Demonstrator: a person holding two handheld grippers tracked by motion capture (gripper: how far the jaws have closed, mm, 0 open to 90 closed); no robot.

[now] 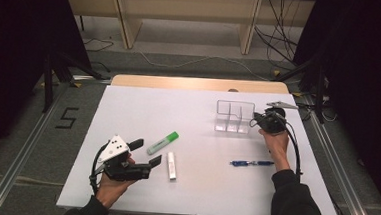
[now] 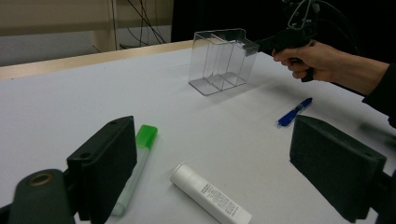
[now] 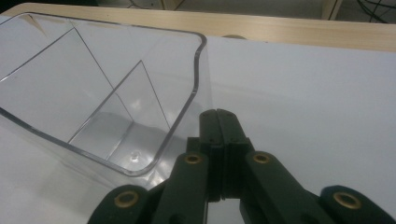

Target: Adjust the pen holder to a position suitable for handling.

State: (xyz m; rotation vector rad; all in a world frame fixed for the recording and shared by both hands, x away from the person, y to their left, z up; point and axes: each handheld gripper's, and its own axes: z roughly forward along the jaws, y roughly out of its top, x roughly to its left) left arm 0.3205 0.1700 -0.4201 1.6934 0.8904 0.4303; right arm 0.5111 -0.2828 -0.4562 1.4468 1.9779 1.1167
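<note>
A clear plastic organizer (image 1: 234, 116) (image 2: 219, 60) (image 3: 93, 93) with inner dividers stands empty at the back right of the white table (image 1: 198, 113). My right gripper (image 1: 254, 119) (image 2: 259, 45) (image 3: 219, 114) is shut, its tips right beside the organizer's right wall; I see nothing between the jaws. My left gripper (image 1: 145, 152) (image 2: 210, 126) rests open near the front left and holds nothing. In front of it lie a green-capped highlighter (image 1: 163, 142) (image 2: 135, 172) and a white tube (image 1: 172, 165) (image 2: 210, 193). A blue pen (image 1: 251, 163) (image 2: 294, 112) lies towards the front right.
A wooden strip (image 1: 200, 83) (image 3: 299, 28) runs along the table's far edge. Beyond it are shelf legs and cables on the floor (image 1: 191, 62). Metal rails (image 1: 20, 147) flank the table on both sides.
</note>
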